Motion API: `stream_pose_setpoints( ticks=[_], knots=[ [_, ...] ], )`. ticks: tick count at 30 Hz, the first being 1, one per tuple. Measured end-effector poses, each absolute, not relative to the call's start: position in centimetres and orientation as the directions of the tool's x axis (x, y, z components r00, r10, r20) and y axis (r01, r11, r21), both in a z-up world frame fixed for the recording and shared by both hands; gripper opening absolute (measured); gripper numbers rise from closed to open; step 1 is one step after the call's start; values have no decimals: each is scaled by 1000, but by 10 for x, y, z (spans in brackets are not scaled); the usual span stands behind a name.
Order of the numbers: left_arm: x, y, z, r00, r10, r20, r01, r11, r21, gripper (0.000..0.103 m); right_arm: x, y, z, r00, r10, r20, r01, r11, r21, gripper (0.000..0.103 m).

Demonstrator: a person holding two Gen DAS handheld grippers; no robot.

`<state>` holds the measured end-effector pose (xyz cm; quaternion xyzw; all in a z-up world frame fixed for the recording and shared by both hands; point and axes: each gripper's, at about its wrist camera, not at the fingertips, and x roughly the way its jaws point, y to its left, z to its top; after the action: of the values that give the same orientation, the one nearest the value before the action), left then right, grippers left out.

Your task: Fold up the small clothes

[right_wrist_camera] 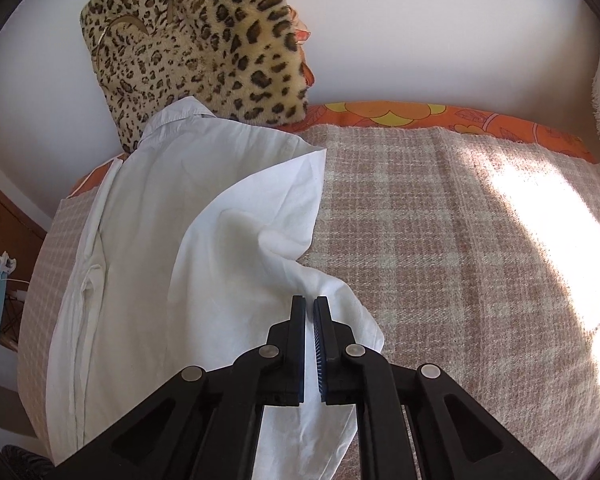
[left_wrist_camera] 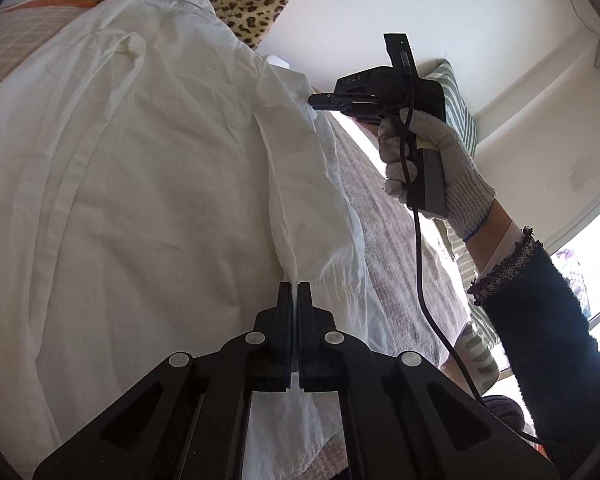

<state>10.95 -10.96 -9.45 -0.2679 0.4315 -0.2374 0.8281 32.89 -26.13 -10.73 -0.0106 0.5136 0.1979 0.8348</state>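
Pinching the white shirt (left_wrist_camera: 148, 184) with both, I have my left hand-held gripper (left_wrist_camera: 298, 292) and right hand-held gripper (right_wrist_camera: 309, 306) clamped on its near edge; it lies on the bed (right_wrist_camera: 440, 220), one side turned inward, remaining folds undone.

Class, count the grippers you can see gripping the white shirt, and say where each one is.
2. The left gripper pinches a fold at the shirt near its lower edge; the right gripper pinches the shirt's right side.
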Motion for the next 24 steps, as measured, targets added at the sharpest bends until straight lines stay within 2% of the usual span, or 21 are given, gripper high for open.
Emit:
stream_pose_setpoints(
  ticks=[3,5,7,8,10,13,15,16,18,24],
  knots=[
    [90,-97,-78,510,-694,-508,146,652,-744,0,326,-259,-101,402,314,-860,-360,918,167,0],
    [78,-91,-74,514,-705,-488,136,629,-765,0,321,-260,-95,393,329,-859,-377,909,176,0],
    [72,-88,-78,526,-673,-520,134,670,-730,0,316,-261,-90,392,337,-856,-396,902,174,0],
    [73,-88,-83,553,-634,-541,76,685,-725,0,314,-262,-88,405,317,-858,-400,905,146,0],
    [78,-86,-101,525,-648,-551,27,660,-751,0,312,-264,-90,431,268,-862,-390,916,90,0],
    [79,-84,-112,528,-633,-566,2,668,-744,0,310,-273,-99,413,275,-868,-359,925,123,2],
    [79,-85,-115,526,-635,-566,-6,663,-749,0,304,-279,-104,393,287,-873,-346,926,149,28],
    [80,-84,-116,527,-636,-564,-9,660,-752,0,301,-282,-107,375,305,-875,-338,924,177,53],
    [81,-82,-116,528,-644,-554,-16,644,-765,0,290,-291,-112,339,350,-873,-309,918,248,56],
    [87,-77,-113,535,-667,-519,-13,608,-794,0,228,-306,-98,296,461,-837,-322,873,367,50]
  ],
)
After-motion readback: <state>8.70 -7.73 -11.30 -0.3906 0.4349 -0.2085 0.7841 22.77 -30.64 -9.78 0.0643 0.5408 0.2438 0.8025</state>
